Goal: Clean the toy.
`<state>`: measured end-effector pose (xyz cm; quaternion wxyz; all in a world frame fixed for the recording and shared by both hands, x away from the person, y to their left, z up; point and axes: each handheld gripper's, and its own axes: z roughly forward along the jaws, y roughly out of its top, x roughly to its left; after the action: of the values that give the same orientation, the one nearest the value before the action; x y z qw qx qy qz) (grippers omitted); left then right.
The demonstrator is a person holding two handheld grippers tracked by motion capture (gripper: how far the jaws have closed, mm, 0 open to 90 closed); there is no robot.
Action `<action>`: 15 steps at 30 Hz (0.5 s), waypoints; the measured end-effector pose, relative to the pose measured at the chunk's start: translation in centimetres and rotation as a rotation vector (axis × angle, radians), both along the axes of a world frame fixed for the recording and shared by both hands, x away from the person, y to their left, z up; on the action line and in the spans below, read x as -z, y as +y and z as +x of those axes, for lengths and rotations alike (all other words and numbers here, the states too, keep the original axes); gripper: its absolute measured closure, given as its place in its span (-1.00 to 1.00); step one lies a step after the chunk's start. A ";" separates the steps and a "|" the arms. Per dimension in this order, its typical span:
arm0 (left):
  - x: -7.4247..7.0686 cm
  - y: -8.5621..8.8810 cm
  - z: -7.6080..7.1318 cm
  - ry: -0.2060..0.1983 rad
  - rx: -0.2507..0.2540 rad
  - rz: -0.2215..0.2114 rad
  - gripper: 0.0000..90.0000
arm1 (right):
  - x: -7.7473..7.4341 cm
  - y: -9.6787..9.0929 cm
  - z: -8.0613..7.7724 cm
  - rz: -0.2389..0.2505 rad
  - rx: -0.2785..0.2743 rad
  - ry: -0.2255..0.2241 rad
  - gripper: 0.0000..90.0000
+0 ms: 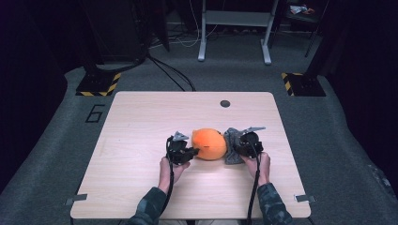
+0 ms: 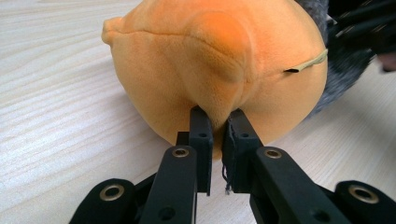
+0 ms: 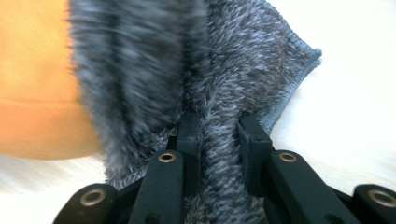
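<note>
An orange plush toy [image 1: 210,144] lies near the middle of the wooden table [image 1: 141,122], with a grey fleece cloth [image 1: 231,143] against its right side. My left gripper [image 1: 195,151] touches the toy's left side. In the left gripper view it [image 2: 218,122] is shut on a pinch of the orange plush [image 2: 215,60]. My right gripper [image 1: 236,146] is at the cloth. In the right gripper view it [image 3: 218,127] is shut on a fold of the grey fleece [image 3: 196,70], with the orange plush [image 3: 37,84] at the left.
A dark round hole [image 1: 225,103] sits near the table's far edge. Beyond the table stand black-and-yellow striped floor bases [image 1: 97,84] and a white frame [image 1: 234,28], with cables on the grey carpet. Bare wood lies to the left and right of the hands.
</note>
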<state>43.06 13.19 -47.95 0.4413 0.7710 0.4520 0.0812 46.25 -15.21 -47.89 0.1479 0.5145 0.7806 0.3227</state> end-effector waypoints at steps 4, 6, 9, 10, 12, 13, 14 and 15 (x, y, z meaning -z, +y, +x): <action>-0.1 -0.1 -0.1 -0.003 0.002 -0.001 0.85 | -2.6 -0.5 -0.8 0.018 -0.025 -0.076 0.65; -0.1 -0.1 -0.1 -0.007 0.005 0.000 0.85 | -4.2 0.1 -1.4 0.025 -0.055 -0.115 0.65; -0.1 -0.1 -0.1 -0.008 0.007 0.004 0.85 | -5.7 1.5 -2.0 0.019 -0.098 -0.144 0.65; -0.1 -0.1 -0.1 -0.007 0.010 0.005 0.85 | -6.0 1.9 -2.2 0.019 -0.112 -0.150 0.65; -0.1 -0.1 -0.1 -0.009 0.010 0.006 0.85 | -6.6 3.3 -2.5 0.014 -0.140 -0.158 0.64; -0.1 -0.1 -0.1 -0.010 0.010 0.006 0.84 | -6.7 3.8 -2.5 0.010 -0.159 -0.169 0.64; -0.2 -0.1 -0.1 -0.008 0.013 0.009 0.84 | -6.9 4.5 -2.6 0.007 -0.171 -0.167 0.64; -0.2 -0.1 -0.1 -0.011 0.015 0.011 0.84 | -6.9 4.8 -2.6 0.003 -0.179 -0.168 0.64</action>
<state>42.97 13.06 -47.79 0.4402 0.7763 0.4432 0.0843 43.69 -10.38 -40.99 0.1827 0.4140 0.8078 0.3778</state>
